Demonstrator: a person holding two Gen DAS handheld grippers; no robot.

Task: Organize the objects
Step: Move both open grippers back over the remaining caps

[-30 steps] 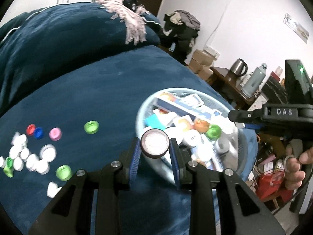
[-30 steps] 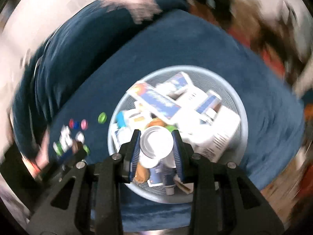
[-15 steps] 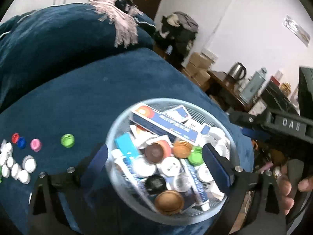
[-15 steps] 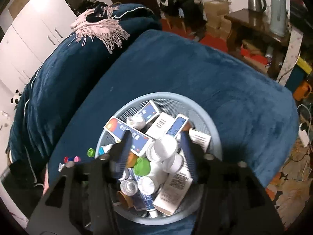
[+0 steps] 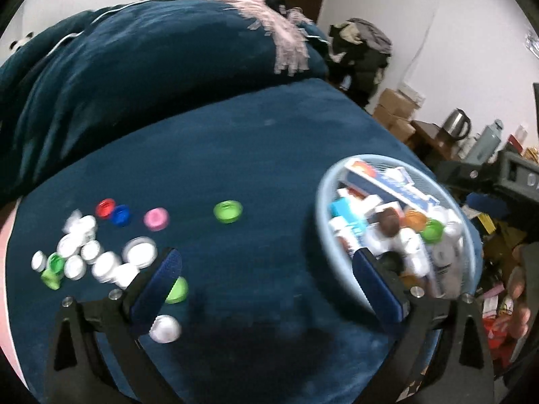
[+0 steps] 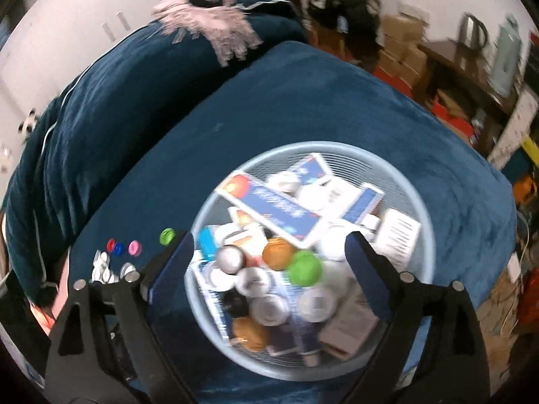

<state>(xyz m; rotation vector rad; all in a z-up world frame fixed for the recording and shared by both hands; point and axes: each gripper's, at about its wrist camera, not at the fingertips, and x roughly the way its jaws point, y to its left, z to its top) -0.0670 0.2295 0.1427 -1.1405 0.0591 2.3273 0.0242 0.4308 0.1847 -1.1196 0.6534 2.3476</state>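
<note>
A light blue mesh basket (image 6: 424,235) full of boxes, bottles and caps sits on the dark blue blanket; it also shows in the left wrist view (image 5: 340,175) at the right. Loose bottle caps lie on the blanket at the left: a white cluster (image 5: 97,259), a red cap (image 5: 105,207), a blue cap (image 5: 120,215), a pink cap (image 5: 156,219) and a green cap (image 5: 228,210). My left gripper (image 5: 266,276) is open and empty over the blanket between caps and basket. My right gripper (image 6: 269,259) is open and empty above the basket.
A folded blue duvet (image 5: 134,67) with a pink fringed scarf (image 5: 279,37) lies behind. Right of the bed stand cardboard boxes (image 5: 397,114), a kettle (image 5: 456,128) and a thermos (image 5: 485,141). The person's hand (image 5: 520,289) shows at the right edge.
Both grippers held a cap a second ago, opened over the basket and are now empty. The left gripper has swung left, away from the basket toward the loose caps.
</note>
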